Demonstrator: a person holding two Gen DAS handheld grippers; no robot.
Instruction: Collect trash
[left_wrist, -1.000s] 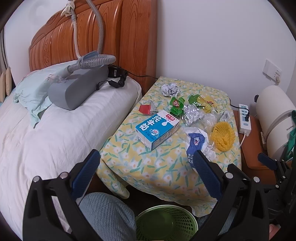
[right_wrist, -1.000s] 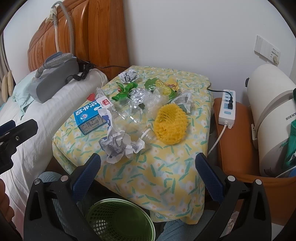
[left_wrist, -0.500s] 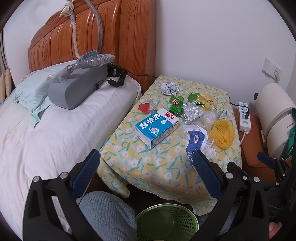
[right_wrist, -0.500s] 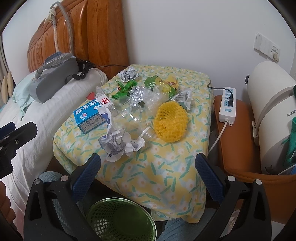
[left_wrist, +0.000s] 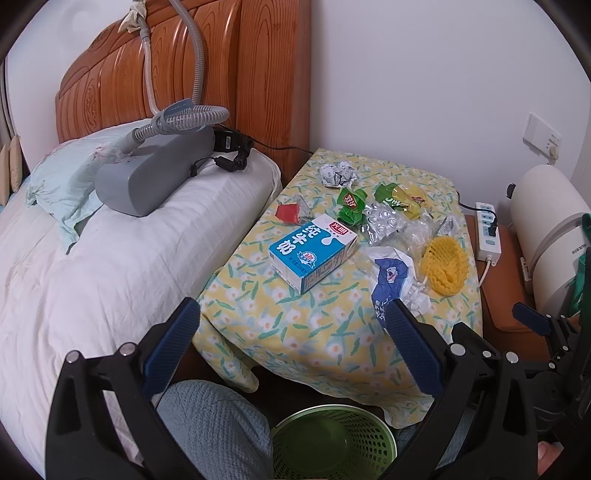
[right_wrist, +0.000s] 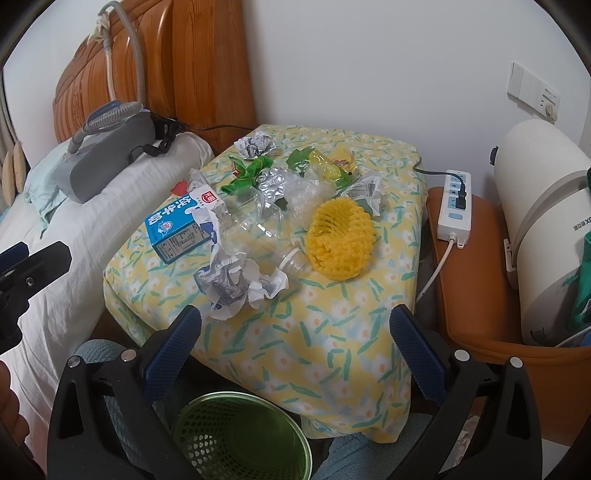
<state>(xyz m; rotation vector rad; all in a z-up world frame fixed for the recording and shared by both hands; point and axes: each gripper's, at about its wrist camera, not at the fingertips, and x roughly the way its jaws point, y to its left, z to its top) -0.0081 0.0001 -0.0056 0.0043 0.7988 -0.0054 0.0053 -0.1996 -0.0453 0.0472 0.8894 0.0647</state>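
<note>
Trash lies on a small table with a yellow flowered cloth (left_wrist: 295, 325) (right_wrist: 332, 332): a blue milk carton (left_wrist: 312, 253) (right_wrist: 177, 229), crumpled white and blue paper (left_wrist: 395, 280) (right_wrist: 236, 284), a yellow foam fruit net (left_wrist: 445, 266) (right_wrist: 340, 240), a clear plastic bottle (right_wrist: 266, 236), green wrappers (left_wrist: 351, 206) (right_wrist: 247, 173), foil (left_wrist: 382, 223) and a paper ball (left_wrist: 338, 173) (right_wrist: 255, 146). A green mesh bin (left_wrist: 332, 443) (right_wrist: 240, 439) stands on the floor below the near edge. My left gripper (left_wrist: 295, 350) and right gripper (right_wrist: 295, 350) are open, empty, held before the table above the bin.
A bed (left_wrist: 92, 266) with a grey machine and hose (left_wrist: 155, 170) lies left of the table. A brown stool (right_wrist: 476, 280) with a power strip (right_wrist: 456, 206) and a white cylinder appliance (right_wrist: 543, 229) stand on the right. A person's knees in blue fabric (left_wrist: 214, 428) flank the bin.
Both grippers have drifted slightly back and up from the table; the view of the trash has shifted a little. Both stay open and empty.
</note>
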